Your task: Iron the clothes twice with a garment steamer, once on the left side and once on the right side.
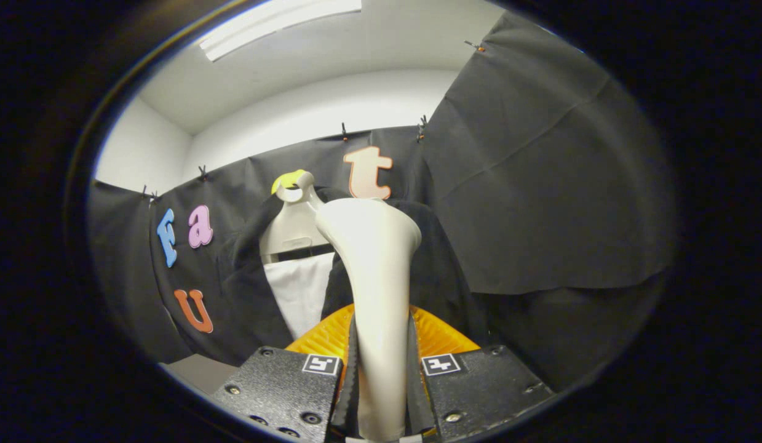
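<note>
Black cloth walls the booth behind a dark jacket (pixel 442 271) that hangs open over a white shirt (pixel 301 295) on a pale hanger (pixel 291 231) with a yellow-tipped hook. My gripper (pixel 381 381) is closed on the cream handle of the garment steamer (pixel 377 277), both fingers pressing its sides, so the steamer stands upright between them with its wide head up at collar height. An orange ribbed piece (pixel 439 335) sits just behind the handle, above the fingers. The head is near the middle of the garment, towards the lapel beyond my right finger; whether it touches the fabric I cannot tell. I judge neither pass can be counted done from this; both sides may remain.
</note>
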Demonstrator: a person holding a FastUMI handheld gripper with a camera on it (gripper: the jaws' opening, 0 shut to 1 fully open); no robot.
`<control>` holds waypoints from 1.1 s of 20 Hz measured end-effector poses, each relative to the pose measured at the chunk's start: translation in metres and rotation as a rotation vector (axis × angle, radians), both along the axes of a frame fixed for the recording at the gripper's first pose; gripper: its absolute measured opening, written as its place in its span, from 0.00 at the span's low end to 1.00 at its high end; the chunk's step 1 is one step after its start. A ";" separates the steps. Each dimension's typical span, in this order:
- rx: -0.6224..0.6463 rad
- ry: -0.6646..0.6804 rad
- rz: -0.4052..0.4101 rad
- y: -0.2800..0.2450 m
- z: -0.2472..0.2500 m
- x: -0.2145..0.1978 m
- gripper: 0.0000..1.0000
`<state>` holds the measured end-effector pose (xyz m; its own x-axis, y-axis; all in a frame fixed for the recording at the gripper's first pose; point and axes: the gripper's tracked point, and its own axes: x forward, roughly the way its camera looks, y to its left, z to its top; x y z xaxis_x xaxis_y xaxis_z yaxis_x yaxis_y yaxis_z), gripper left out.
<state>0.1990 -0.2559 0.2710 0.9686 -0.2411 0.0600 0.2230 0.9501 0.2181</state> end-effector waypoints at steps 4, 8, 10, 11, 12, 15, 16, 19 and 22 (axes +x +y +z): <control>0.037 0.043 0.007 -0.001 -0.024 -0.005 0.35; 0.048 0.076 -0.004 0.005 -0.046 -0.008 0.35; 0.058 0.103 -0.015 0.008 -0.059 -0.010 0.35; 0.064 0.116 -0.021 0.008 -0.066 -0.010 0.35; 0.068 0.127 -0.026 0.010 -0.071 -0.012 0.35; 0.077 0.155 -0.042 0.013 -0.084 -0.015 0.35; 0.082 0.164 -0.047 0.013 -0.089 -0.017 0.35; 0.093 0.184 -0.061 0.015 -0.102 -0.021 0.35; 0.108 0.214 -0.075 0.013 -0.118 -0.023 0.35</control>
<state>0.1757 -0.2430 0.1527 0.9358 -0.3066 -0.1743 0.3439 0.9029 0.2580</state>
